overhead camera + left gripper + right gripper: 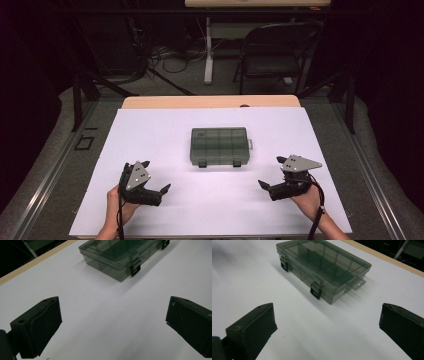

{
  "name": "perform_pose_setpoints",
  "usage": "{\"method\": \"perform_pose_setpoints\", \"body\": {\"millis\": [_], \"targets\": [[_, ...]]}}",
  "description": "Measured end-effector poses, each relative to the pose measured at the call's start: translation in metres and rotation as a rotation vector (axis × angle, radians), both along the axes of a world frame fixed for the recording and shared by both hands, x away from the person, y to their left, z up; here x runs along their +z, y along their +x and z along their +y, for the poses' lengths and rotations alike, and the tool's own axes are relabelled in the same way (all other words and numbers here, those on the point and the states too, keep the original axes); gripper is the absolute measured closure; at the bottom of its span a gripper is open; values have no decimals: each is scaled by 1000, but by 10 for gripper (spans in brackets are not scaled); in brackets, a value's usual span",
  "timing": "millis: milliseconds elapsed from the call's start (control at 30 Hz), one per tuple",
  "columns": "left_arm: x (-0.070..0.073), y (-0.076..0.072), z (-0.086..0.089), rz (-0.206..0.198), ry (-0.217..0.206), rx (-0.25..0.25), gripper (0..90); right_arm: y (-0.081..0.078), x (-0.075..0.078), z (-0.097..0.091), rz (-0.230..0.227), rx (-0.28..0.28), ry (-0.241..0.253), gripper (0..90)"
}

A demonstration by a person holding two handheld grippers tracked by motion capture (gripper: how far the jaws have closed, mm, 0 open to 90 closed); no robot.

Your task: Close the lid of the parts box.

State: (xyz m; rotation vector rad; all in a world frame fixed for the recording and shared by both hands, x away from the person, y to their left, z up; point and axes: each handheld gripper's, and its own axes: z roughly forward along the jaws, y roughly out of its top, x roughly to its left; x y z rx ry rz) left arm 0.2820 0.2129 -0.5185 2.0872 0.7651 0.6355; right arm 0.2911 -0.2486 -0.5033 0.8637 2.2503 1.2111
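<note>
High view, nearest first: the left hand-held gripper (156,176) sits low over the white worktop (150,130) at the near left, and the right hand-held gripper (270,172) mirrors it at the near right. Both have their jaws spread wide with nothing between them, and each points inward towards the middle of the sheet.

Farther in, well apart from both, lies the smoky translucent plastic compartment box (219,146), flat near the centre of the worktop. Its lid is down. In the right gripper view the box (324,267) shows two black clip latches along its near long side, the left latch (284,265) and the right latch (316,290), both folded flat against the wall, so it looks fastened. Dividers show through the lid; I cannot tell whether any cell holds anything. In the left gripper view the box (120,256) lies ahead, beyond bare white surface.

As a judgement, the work is at its very start: nothing is gripped, the box is untouched, and the approach, the latches and the lid all remain to be done.
</note>
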Motion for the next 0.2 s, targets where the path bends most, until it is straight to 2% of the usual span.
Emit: {"method": "perform_pose_setpoints", "body": {"millis": [100, 133, 167, 200], "targets": [[-5, -5, 4, -5, -26, 9, 2, -6, -6, -2, -3, -15, 13, 0], [-7, -6, 4, 1, -23, 8, 2, -6, -8, -3, -7, -11, 22, 0], [-8, -5, 5, 4, -14, 6, 2, -8, -8, -3, 5, -17, -1, 0], [-9, -4, 5, 8, -15, 8, 2, -8, -9, -3, -4, -20, 8, 0]]}}
